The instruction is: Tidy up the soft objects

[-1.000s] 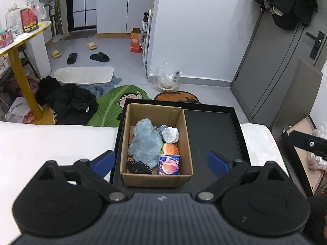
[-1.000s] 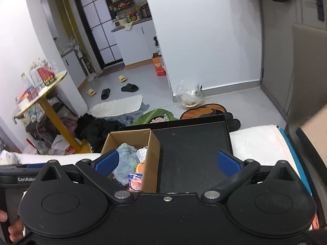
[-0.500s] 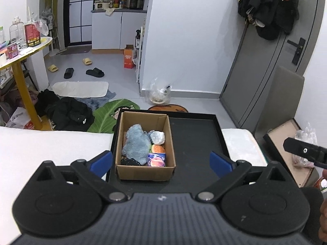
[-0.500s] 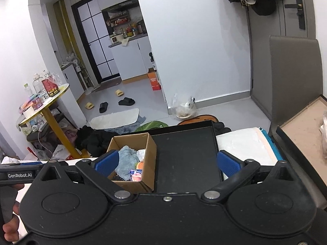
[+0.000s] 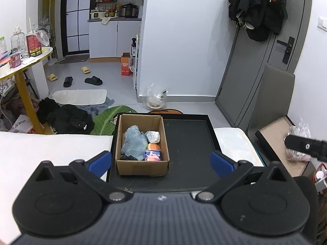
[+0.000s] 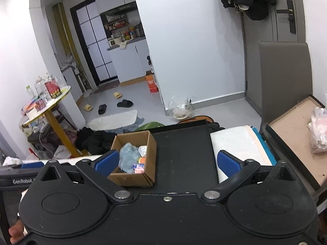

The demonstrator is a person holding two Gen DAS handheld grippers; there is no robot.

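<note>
L tool (image 5: 161,163) released, jaws just been spreading to full width, nothing betw. them; blue pads (image 5: 100,162) well apart, held above near edge of black tray (image 5: 188,134). R tool (image 6: 166,164) also released, pads wide, empty; hung over same tray from the R side. L tool's body seen at far L edge of R view, w/ fingertips of a hand (image 6: 15,231) at bottom corner; R tool's tip seen at R edge of L view.

Ahead of both: tray lay on white bed (image 5: 51,149), at its far edge. Cardboard box (image 5: 142,164) sat in L half of tray, open top, touching tray's L wall or just beside it – couldn't tell which. R half of tray bare. Inside box: blue plush (image 5: 133,143) along L side, pale wrapped lump (image 5: 153,136) at back R, orange burger toy (image 5: 153,146) in front of that, small pink-blue packet (image 5: 153,155) at front R, dark lacy item (image 5: 127,157) at front L. All soft bits in the box.

Further out: floor w/ green leaf mat (image 5: 108,120), black clothes heap (image 5: 69,119), slippers (image 5: 93,80), yellow-legged side table (image 5: 22,65) at L. Grey door (image 5: 257,71) at R, dark coats hung on it.
</note>
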